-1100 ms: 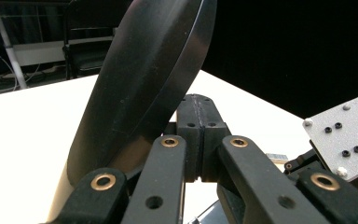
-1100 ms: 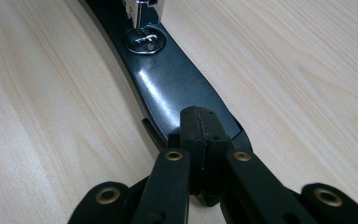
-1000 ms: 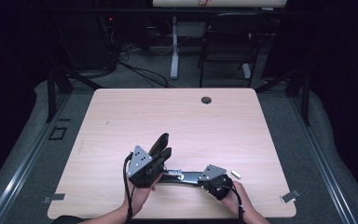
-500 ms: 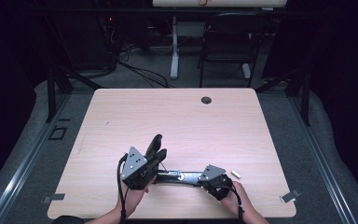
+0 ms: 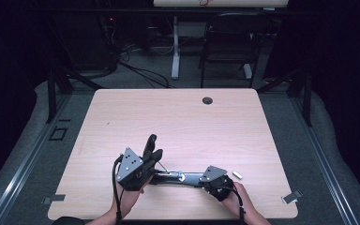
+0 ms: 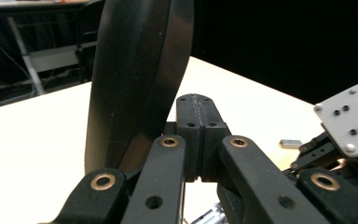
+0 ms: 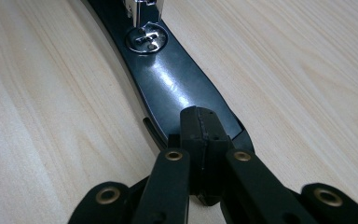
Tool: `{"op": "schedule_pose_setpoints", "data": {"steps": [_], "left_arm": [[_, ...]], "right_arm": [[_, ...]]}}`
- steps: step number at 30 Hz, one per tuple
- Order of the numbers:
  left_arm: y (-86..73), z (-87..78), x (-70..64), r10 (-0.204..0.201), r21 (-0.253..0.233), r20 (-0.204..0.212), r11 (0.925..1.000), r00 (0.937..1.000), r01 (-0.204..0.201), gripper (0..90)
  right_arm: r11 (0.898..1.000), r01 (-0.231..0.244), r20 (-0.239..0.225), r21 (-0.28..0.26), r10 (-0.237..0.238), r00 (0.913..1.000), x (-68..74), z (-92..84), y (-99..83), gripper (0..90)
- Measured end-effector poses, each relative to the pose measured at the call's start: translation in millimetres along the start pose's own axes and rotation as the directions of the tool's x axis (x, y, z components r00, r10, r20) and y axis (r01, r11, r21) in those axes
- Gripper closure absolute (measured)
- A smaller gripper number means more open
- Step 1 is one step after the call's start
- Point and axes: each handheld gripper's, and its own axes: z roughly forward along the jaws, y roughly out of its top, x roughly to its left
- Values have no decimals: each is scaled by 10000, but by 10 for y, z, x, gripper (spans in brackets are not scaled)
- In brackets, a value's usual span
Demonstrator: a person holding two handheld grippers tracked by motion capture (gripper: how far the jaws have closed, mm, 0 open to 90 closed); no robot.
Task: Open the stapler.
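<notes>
One stapler (image 5: 168, 177) on the table (image 5: 178, 122), opened out: base flat on the wood near the front edge, black top arm (image 5: 149, 146) swung up and tilted away. In the right gripper view, base (image 7: 168, 88) running off from the jaws, with one shiny anvil plate (image 7: 146, 39) at its far end. In the left gripper view, raised arm (image 6: 135, 84) standing just left of the jaws.

Two grippers, one per hand. Left gripper (image 5: 143, 165) at the hinge end, jaws pressed together, pads meeting with nothing between. Right gripper (image 5: 206, 178) at the base's other end, jaws likewise pressed together, tips resting against the base; whether any edge is pinched, cannot tell.

One small silver block (image 5: 237, 174) just right of the right gripper, apart from it. One round grommet (image 5: 207, 100) near the table's far edge.
</notes>
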Motion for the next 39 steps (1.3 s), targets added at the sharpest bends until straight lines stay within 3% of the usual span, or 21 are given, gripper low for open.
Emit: {"op": "schedule_pose_setpoints", "data": {"steps": [4, 12, 39], "left_arm": [[0, -15, -4, 175, 4, -272, 9998, 9995, -175, 896], [-1, -33, 19, 155, -7, -288, 9999, 9995, -155, 896], [-26, -168, 172, -248, -129, -703, 9996, 9972, 240, 896]], "right_arm": [[10000, 66, 64, 69, -67, 10000, 5, -3, 5, 900], [10000, 55, 14, 57, -55, 10000, 2, -2, 4, 900], [9999, 94, 88, 92, -95, 9999, 5, -4, 6, 900]]}}
